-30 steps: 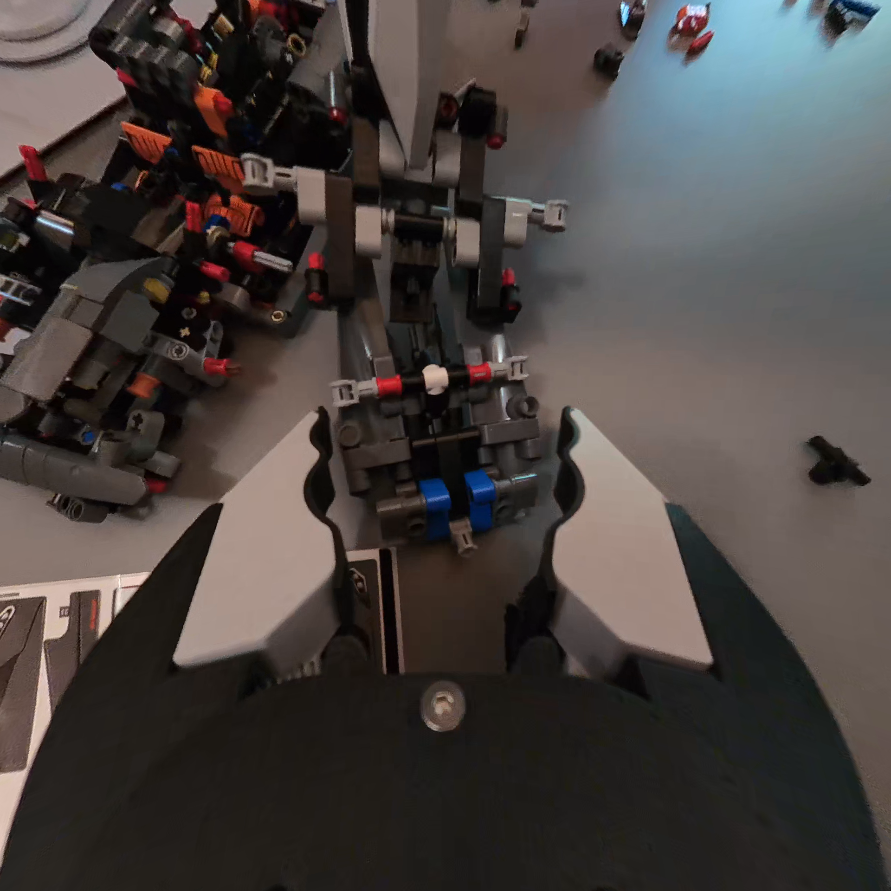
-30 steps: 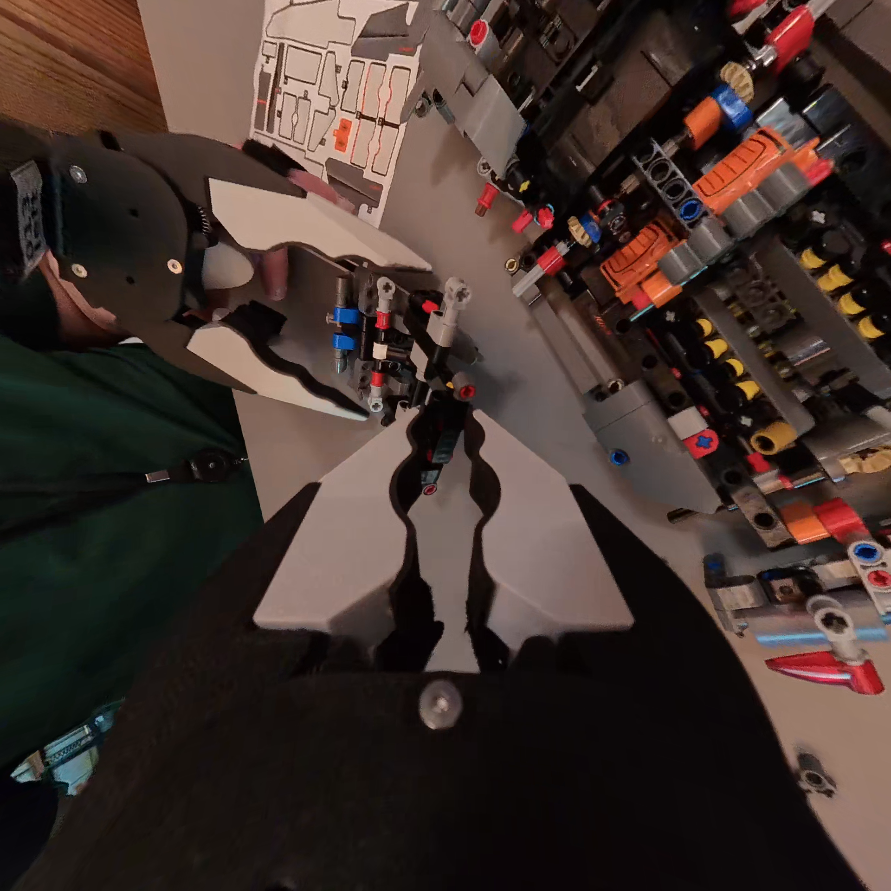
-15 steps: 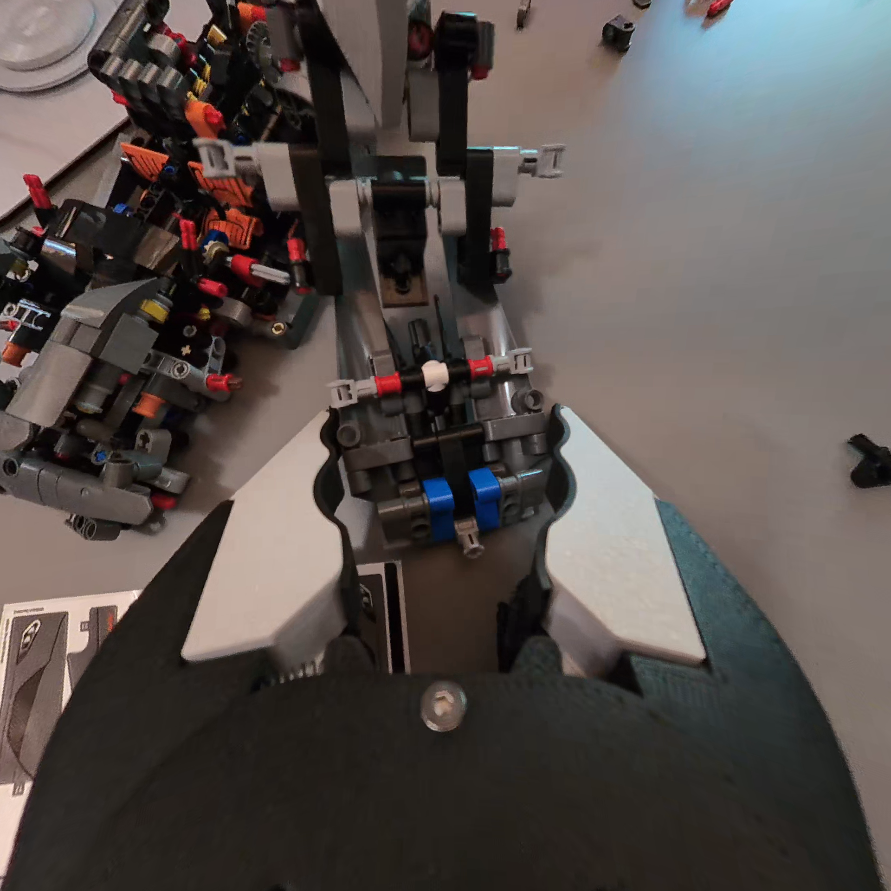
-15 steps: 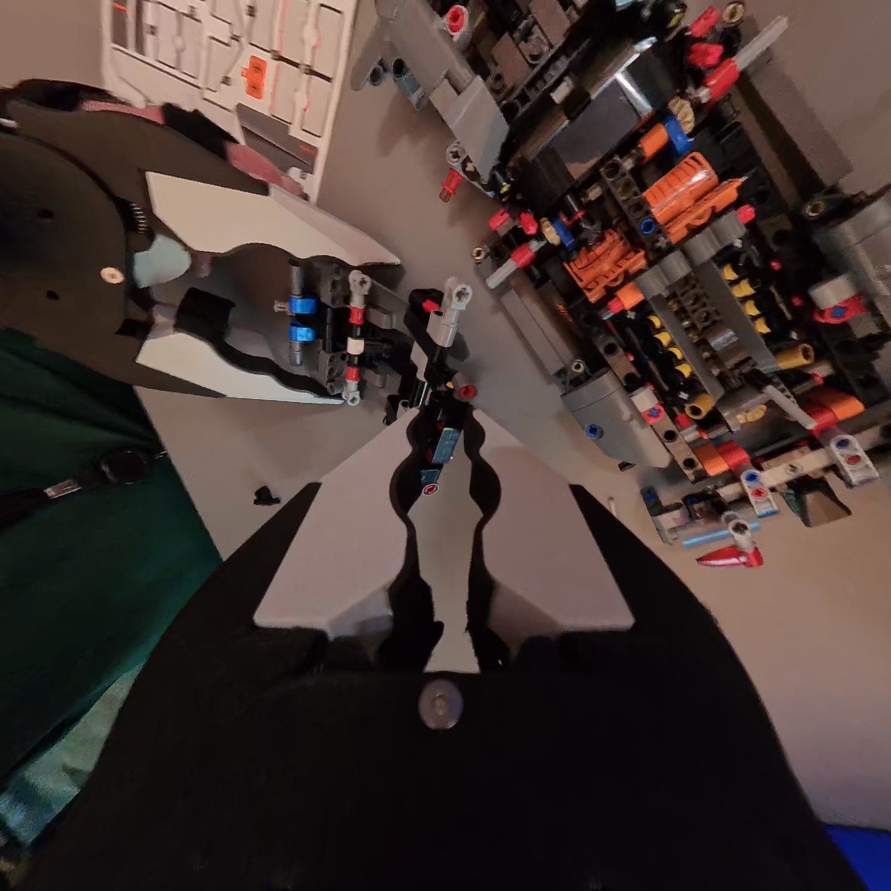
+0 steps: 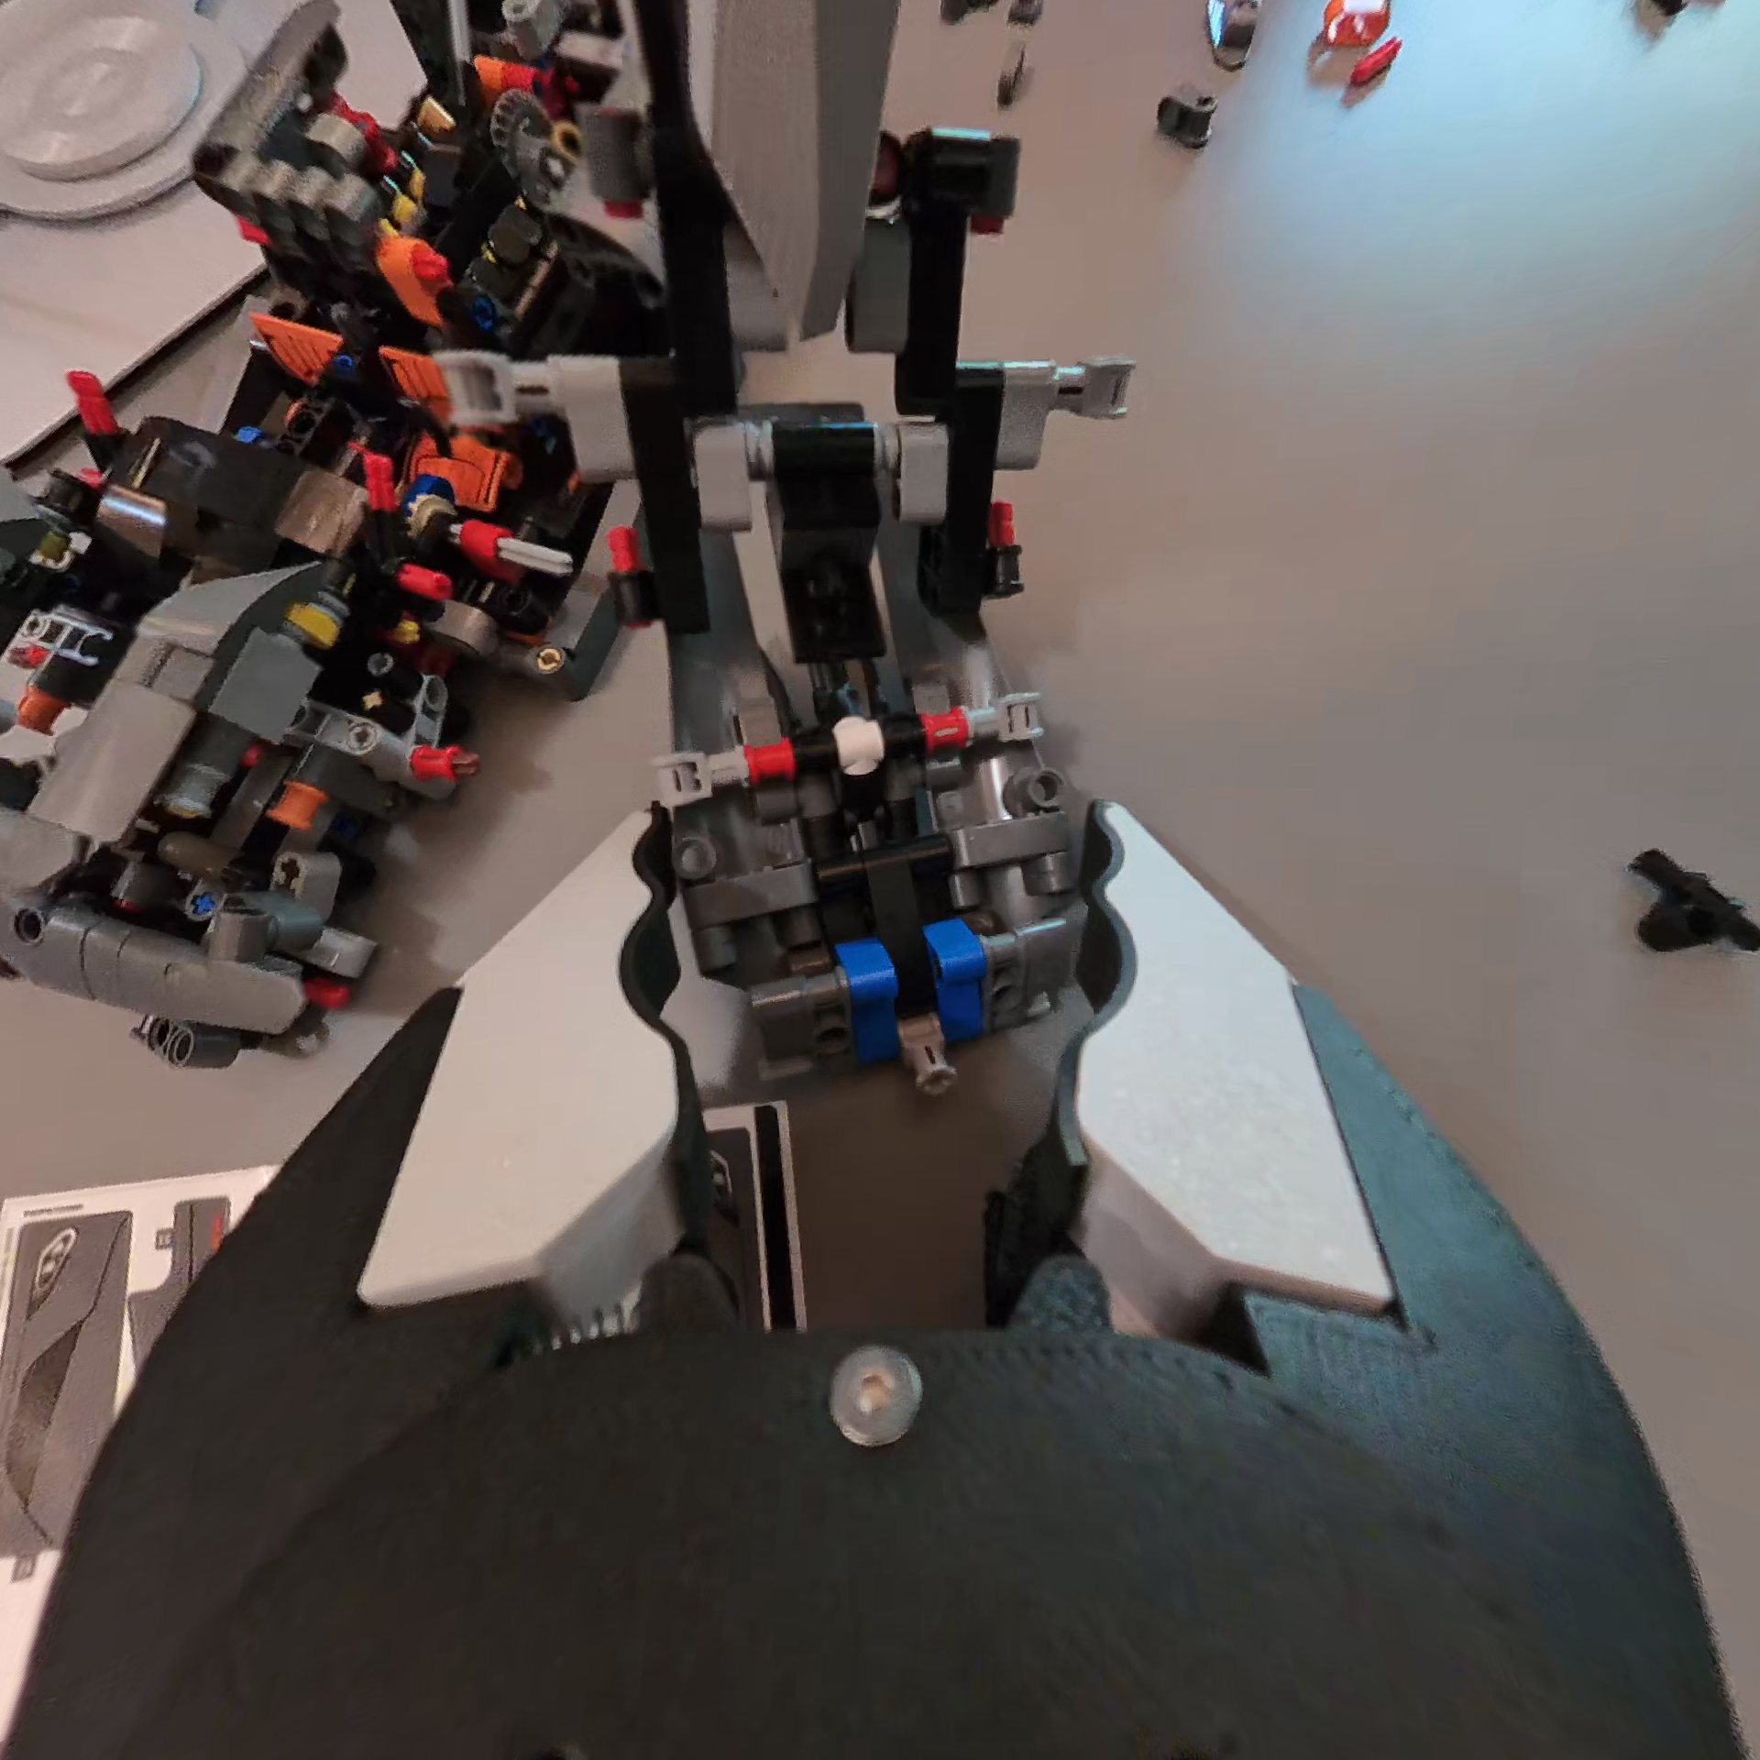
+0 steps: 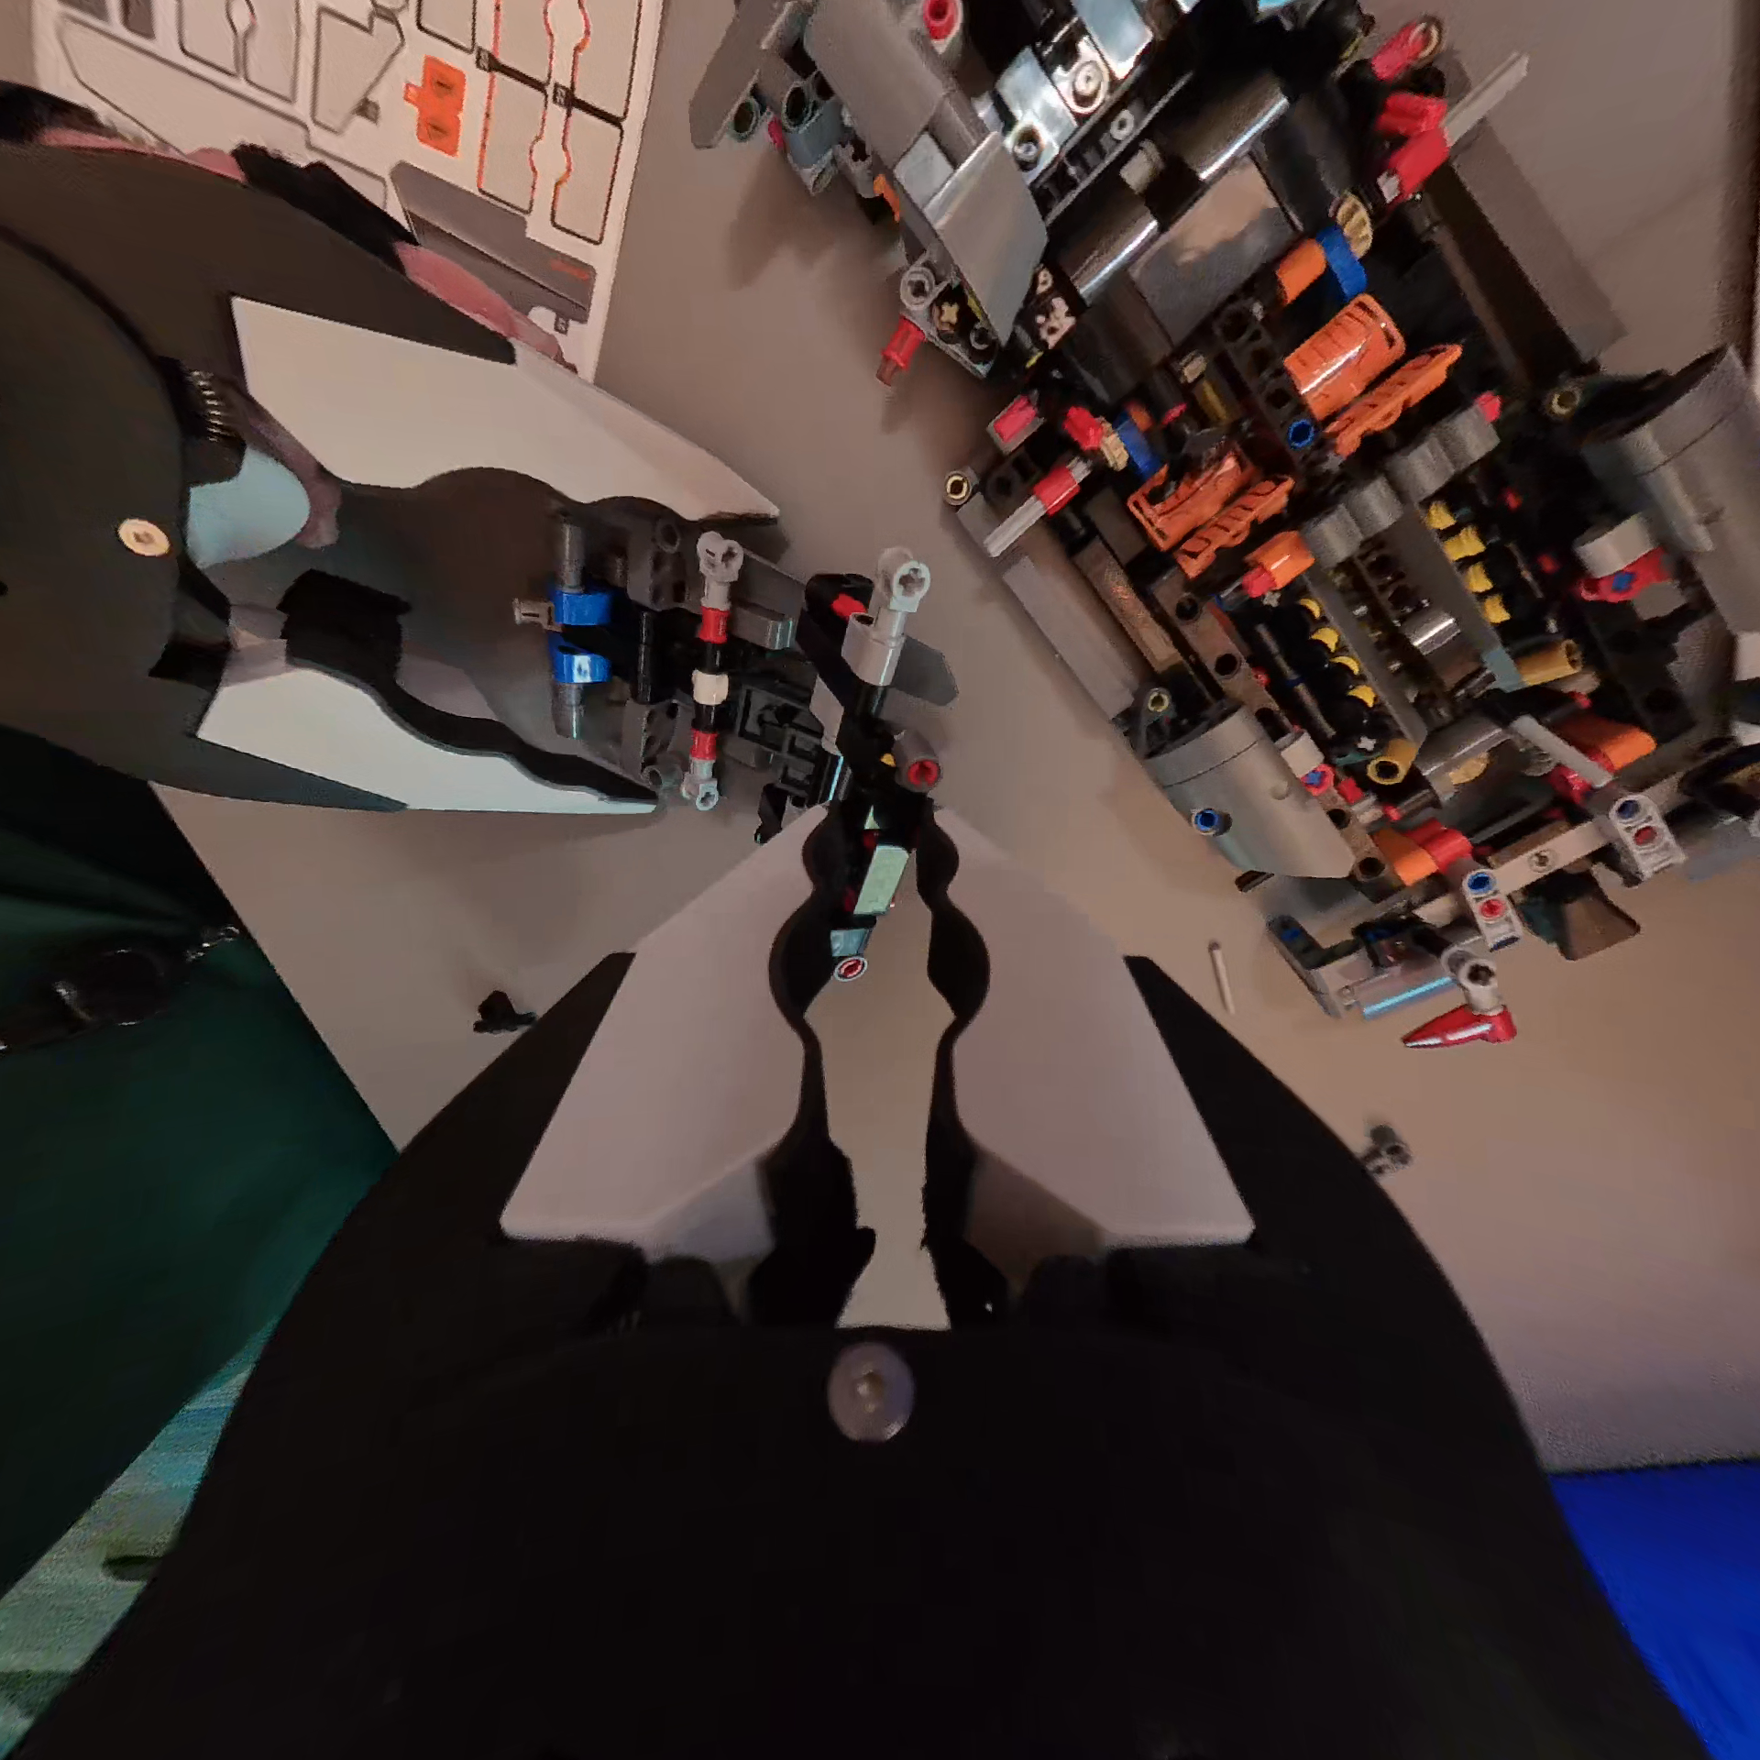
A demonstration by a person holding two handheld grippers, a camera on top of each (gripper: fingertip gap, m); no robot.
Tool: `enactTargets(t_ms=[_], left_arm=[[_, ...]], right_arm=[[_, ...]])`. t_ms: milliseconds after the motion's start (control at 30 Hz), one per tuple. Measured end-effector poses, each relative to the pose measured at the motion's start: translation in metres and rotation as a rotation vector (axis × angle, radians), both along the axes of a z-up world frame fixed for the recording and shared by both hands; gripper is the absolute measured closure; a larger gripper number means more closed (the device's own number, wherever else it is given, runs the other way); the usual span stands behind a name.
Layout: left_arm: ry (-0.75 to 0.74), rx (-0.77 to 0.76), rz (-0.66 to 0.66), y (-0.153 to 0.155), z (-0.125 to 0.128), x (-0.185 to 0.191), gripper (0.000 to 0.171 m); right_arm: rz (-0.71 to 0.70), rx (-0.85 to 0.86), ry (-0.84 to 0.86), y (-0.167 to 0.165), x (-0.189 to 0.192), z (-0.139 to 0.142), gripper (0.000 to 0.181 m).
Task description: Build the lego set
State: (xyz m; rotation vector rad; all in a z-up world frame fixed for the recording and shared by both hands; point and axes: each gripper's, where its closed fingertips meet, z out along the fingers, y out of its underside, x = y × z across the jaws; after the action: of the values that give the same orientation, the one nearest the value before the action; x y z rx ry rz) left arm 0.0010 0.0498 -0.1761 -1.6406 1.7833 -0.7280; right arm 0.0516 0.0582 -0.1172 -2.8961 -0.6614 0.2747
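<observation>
A small grey and black lego sub-assembly [image 5: 857, 886] with two blue pieces and a red-white-red axle is held between both grippers above the grey table. My left gripper [image 5: 876, 857] is shut on its grey, blue-ended part, with both fingers pressed on its sides. My right gripper [image 6: 871, 857] is shut on its narrow black end [image 6: 876, 876]. In the right wrist view the left gripper [image 6: 714, 657] comes in from the left, clamped on the sub-assembly [image 6: 686, 667]. The right gripper's grey finger [image 5: 790, 143] shows at the top of the left wrist view.
The large part-built model [image 5: 333, 571] with orange, red and yellow parts lies on the table [image 5: 1429, 571], also in the right wrist view [image 6: 1333, 571]. A sticker sheet [image 6: 429, 114] lies near the left gripper. Loose bits: a black pin [image 5: 1686, 914], red pieces [image 5: 1352, 29], a red fin part [image 6: 1457, 1024]. Some 8 cm of space lies between my two pairs of fingers.
My left gripper closed from wide open onto the sides of the sub-assembly. The right wrist view pulled back from the table, so the large model looks smaller.
</observation>
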Motion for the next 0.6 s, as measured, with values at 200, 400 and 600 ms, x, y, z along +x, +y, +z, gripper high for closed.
enactTargets(t_ms=[200,400,600], left_arm=[[-0.002,0.014,-0.030,-0.002,0.004,-0.005,0.084],[0.048,0.020,-0.051,-0.003,0.001,-0.006,0.089],[0.046,0.008,-0.075,-0.003,0.000,-0.007,0.089]], right_arm=[[-0.042,-0.023,0.051,-0.004,0.010,-0.002,0.170],[-0.051,-0.037,0.113,-0.011,0.014,-0.001,0.170],[-0.123,-0.042,0.257,-0.035,0.023,-0.006,0.170]])
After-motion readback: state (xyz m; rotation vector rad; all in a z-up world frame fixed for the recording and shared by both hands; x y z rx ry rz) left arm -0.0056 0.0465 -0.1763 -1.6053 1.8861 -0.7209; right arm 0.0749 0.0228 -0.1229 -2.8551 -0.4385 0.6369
